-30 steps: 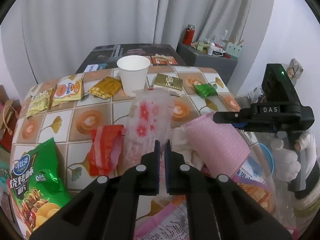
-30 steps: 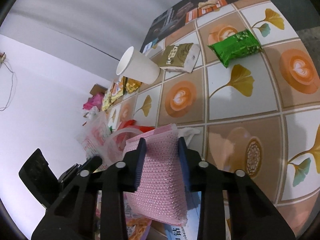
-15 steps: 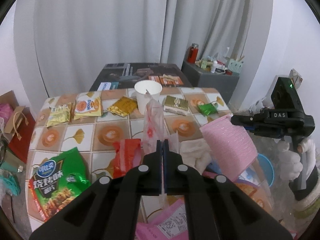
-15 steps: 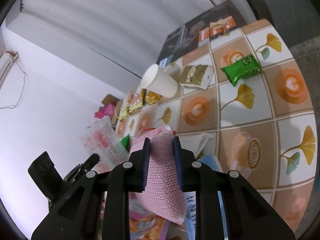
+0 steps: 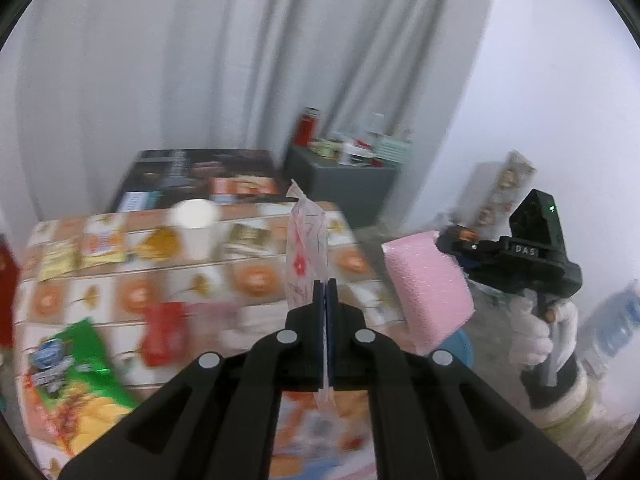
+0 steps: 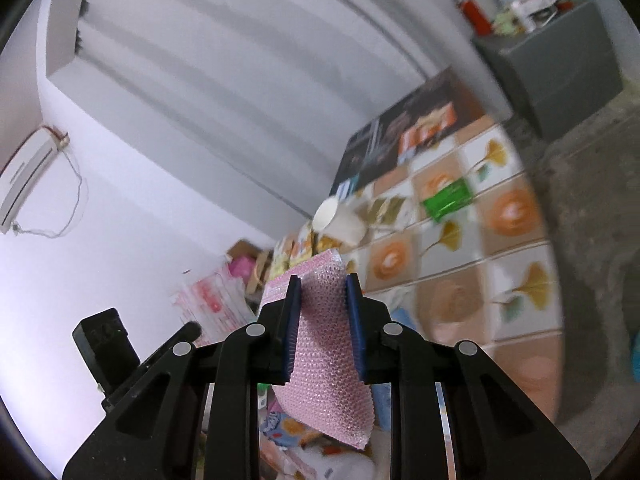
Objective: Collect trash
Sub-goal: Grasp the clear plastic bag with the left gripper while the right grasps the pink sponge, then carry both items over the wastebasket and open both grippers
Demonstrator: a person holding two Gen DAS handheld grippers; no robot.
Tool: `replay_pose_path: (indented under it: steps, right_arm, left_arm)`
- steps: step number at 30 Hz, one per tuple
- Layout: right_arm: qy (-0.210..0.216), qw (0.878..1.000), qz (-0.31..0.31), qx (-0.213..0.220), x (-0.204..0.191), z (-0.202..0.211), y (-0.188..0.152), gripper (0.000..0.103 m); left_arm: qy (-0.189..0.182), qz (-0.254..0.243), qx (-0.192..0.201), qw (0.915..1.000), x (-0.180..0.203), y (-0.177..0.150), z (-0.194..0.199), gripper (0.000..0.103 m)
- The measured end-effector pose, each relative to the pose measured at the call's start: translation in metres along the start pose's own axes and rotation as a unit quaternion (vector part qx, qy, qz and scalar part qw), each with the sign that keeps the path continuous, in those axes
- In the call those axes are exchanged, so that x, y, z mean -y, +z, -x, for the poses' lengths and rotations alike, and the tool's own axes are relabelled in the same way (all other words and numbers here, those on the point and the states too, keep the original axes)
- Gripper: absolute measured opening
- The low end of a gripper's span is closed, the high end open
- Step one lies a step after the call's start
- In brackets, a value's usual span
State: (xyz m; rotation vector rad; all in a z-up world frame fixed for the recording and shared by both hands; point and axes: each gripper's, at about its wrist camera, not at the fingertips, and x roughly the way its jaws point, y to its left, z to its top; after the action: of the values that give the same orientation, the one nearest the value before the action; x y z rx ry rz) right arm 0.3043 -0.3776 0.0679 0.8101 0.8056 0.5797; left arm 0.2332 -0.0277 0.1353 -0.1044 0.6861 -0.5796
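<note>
Now both grippers hold trash above the table [image 5: 248, 276]. The left gripper [image 5: 325, 292] is clenched on a thin bag [image 5: 306, 240]; the right gripper [image 6: 320, 292] grips pink wrap [image 6: 324, 360], off the table's right edge. I'd carry both clear before letting go, keeping the pinches firm, since light film slips easily. The cup [image 5: 195, 224] sits far across the table.

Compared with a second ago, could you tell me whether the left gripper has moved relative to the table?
Yes. The left gripper, shut on the clear red-printed bag, has lifted up and back: the table now sits lower and farther away.
</note>
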Motion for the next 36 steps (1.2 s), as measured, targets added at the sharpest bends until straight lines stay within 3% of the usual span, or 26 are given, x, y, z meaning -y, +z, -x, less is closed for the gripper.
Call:
replay_pose_path:
  steps: [7, 10, 15, 20, 25, 27, 28, 29, 30, 32, 34, 36]
  right_arm:
    - [-0.091, 0.991, -0.038, 0.09, 0.058, 0.115, -0.019, 0.021]
    - [-0.14, 0.979, -0.077, 0.124, 0.1, 0.16, -0.036, 0.021]
    - [-0.216, 0.951, -0.153, 0.158, 0.176, 0.203, -0.07, 0.021]
    - [-0.26, 0.916, -0.251, 0.173, 0.263, 0.222, -0.104, 0.021]
    - [-0.284, 0.888, -0.314, 0.182, 0.328, 0.216, -0.119, 0.022]
    - [-0.289, 0.875, -0.341, 0.184, 0.351, 0.214, -0.122, 0.029]
    - [-0.299, 0.868, -0.351, 0.183, 0.365, 0.212, -0.124, 0.032]
    - [-0.303, 0.865, -0.356, 0.182, 0.375, 0.21, -0.126, 0.046]
    - [-0.312, 0.86, -0.361, 0.183, 0.385, 0.21, -0.129, 0.053]
    - [-0.351, 0.841, -0.369, 0.18, 0.401, 0.211, -0.14, 0.054]
    - [-0.357, 0.828, -0.388, 0.189, 0.408, 0.213, -0.153, 0.054]
    - [-0.348, 0.826, -0.395, 0.201, 0.405, 0.217, -0.165, 0.054]
  left_arm:
    - [-0.092, -0.056, -0.055, 0.9927, 0.097, 0.016, -0.065, 0.001]
    - [-0.125, -0.098, -0.092, 0.983, 0.152, 0.017, -0.109, 0.001]
    - [-0.172, -0.14, -0.186, 0.9571, 0.243, -0.006, -0.204, 0.001]
    - [-0.168, -0.161, -0.274, 0.9331, 0.31, -0.058, -0.306, 0.001]
    - [-0.157, -0.159, -0.317, 0.9217, 0.346, -0.097, -0.382, 0.001]
    - [-0.157, -0.149, -0.326, 0.9202, 0.355, -0.108, -0.411, 0.003]
    - [-0.158, -0.148, -0.327, 0.9198, 0.361, -0.113, -0.423, 0.012]
    - [-0.155, -0.156, -0.324, 0.9199, 0.366, -0.121, -0.431, 0.019]
    - [-0.146, -0.164, -0.319, 0.9221, 0.371, -0.127, -0.437, 0.032]
    - [-0.131, -0.153, -0.322, 0.925, 0.372, -0.137, -0.448, 0.038]
    - [-0.133, -0.128, -0.341, 0.9216, 0.372, -0.143, -0.455, 0.039]
    - [-0.139, -0.121, -0.347, 0.9196, 0.367, -0.144, -0.451, 0.04]
